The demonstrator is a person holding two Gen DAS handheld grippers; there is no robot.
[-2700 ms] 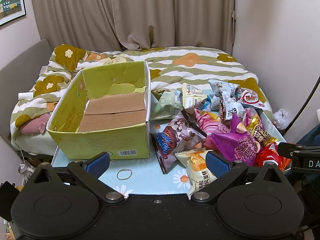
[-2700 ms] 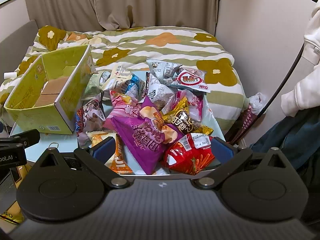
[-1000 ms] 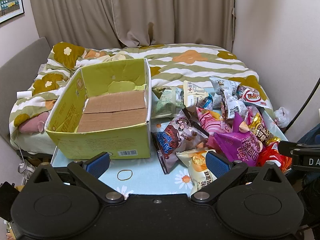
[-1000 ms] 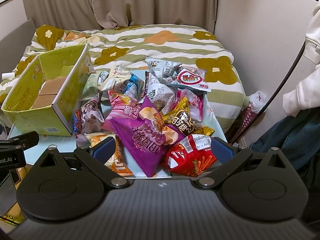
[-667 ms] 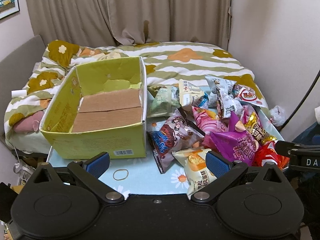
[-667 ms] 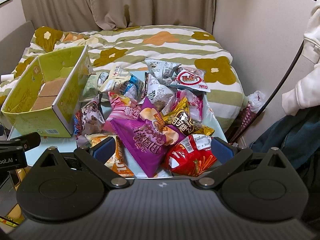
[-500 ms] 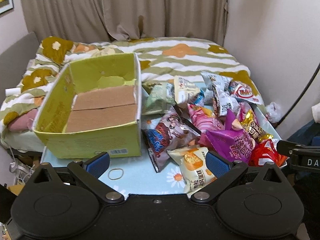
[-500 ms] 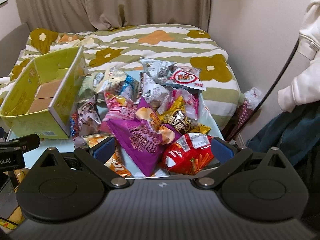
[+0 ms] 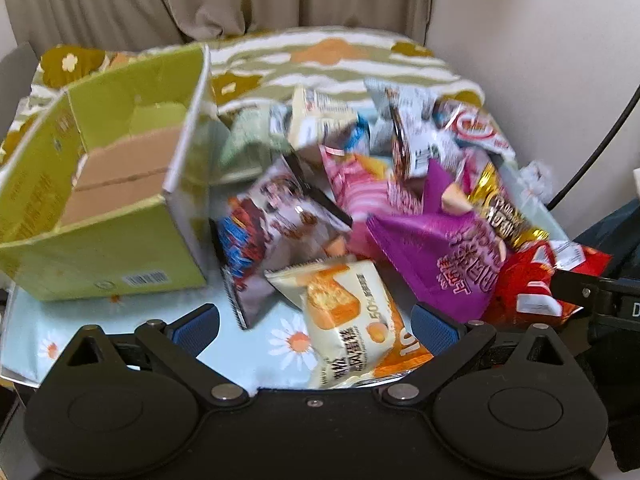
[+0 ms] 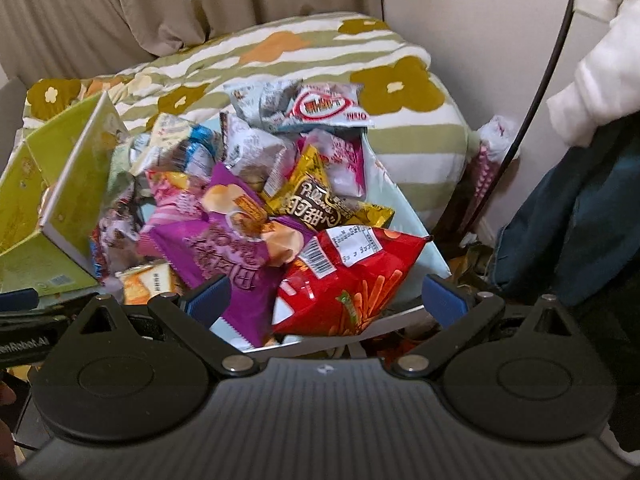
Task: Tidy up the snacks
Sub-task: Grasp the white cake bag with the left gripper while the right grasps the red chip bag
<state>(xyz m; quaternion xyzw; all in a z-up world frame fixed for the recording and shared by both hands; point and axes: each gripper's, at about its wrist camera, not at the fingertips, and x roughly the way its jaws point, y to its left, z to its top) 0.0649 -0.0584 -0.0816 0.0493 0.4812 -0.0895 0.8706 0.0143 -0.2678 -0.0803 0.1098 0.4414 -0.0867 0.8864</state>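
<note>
Only the right view shows a white sleeve (image 10: 604, 40). The green box (image 9: 100, 248) holds nothing. Left tongs (image 9: 316, 326) and right tongs (image 10: 326, 296) gape wide, empty.

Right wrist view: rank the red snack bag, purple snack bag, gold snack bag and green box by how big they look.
1. Red snack bag and purple snack bag: alike, both nearest the camera.
2. Green box: cut off by the frame edge, rank unsure.
3. Gold snack bag.

The white-and-orange snack bag (image 9: 348, 316) at six o'clock reads "50%", the gold bag (image 10: 316, 200) shows "Pillows" above Chinese characters, and the left gripper (image 10: 24, 344) body bears "nRobot.AI" at nine o'clock.
</note>
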